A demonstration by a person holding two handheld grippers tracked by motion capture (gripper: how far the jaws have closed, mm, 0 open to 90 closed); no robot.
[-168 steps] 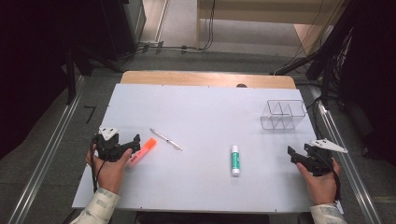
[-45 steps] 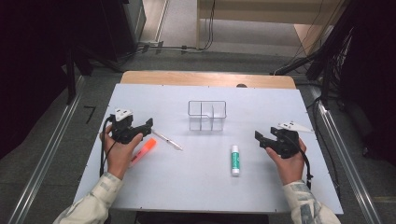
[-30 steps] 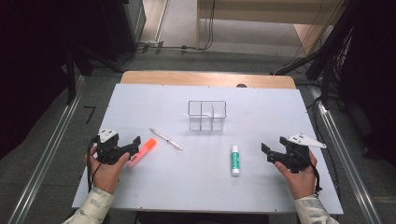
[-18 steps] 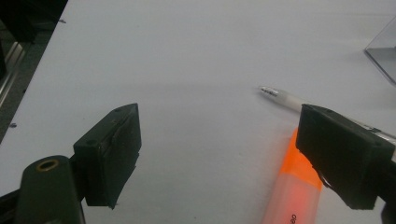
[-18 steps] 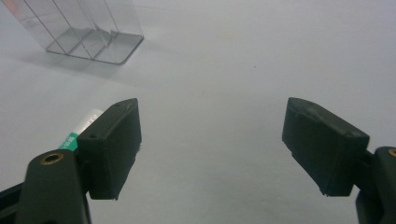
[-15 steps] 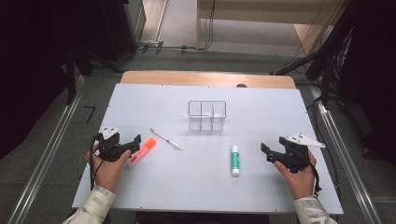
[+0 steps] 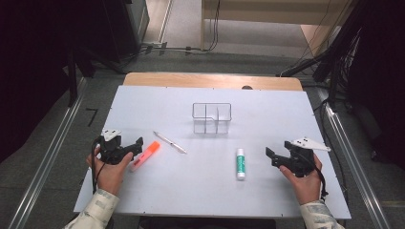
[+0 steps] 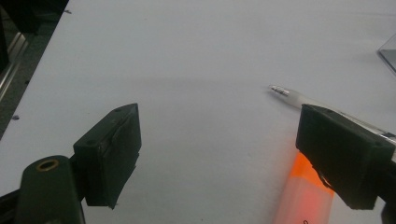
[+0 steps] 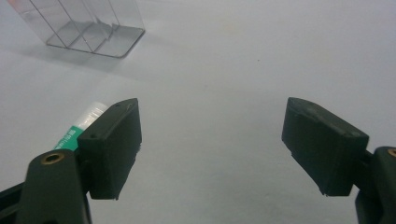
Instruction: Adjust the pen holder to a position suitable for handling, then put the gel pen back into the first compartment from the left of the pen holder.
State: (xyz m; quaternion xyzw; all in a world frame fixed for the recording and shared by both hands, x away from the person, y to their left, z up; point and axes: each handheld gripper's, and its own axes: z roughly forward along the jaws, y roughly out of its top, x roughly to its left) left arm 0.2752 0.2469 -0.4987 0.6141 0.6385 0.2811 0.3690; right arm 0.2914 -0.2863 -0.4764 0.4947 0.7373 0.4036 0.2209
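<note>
Left gripper view has the left gripper point(image 8: 219, 154) spread empty beside the orange highlighter point(image 8: 306, 196), so a careless close near the table's left edge could nudge it into the pen point(image 8: 299, 100), while the right gripper point(image 9: 212, 144) gapes empty too.

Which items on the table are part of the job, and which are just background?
In play:
- orange highlighter, by the open left gripper
- pen
- glue stick, near the open right gripper
- clear divided organizer

Lying about:
- cables on the floor behind the table

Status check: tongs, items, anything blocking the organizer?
Left tongs open beside orange highlighter. Right tongs open near glue stick. Clear organizer unobstructed.
</note>
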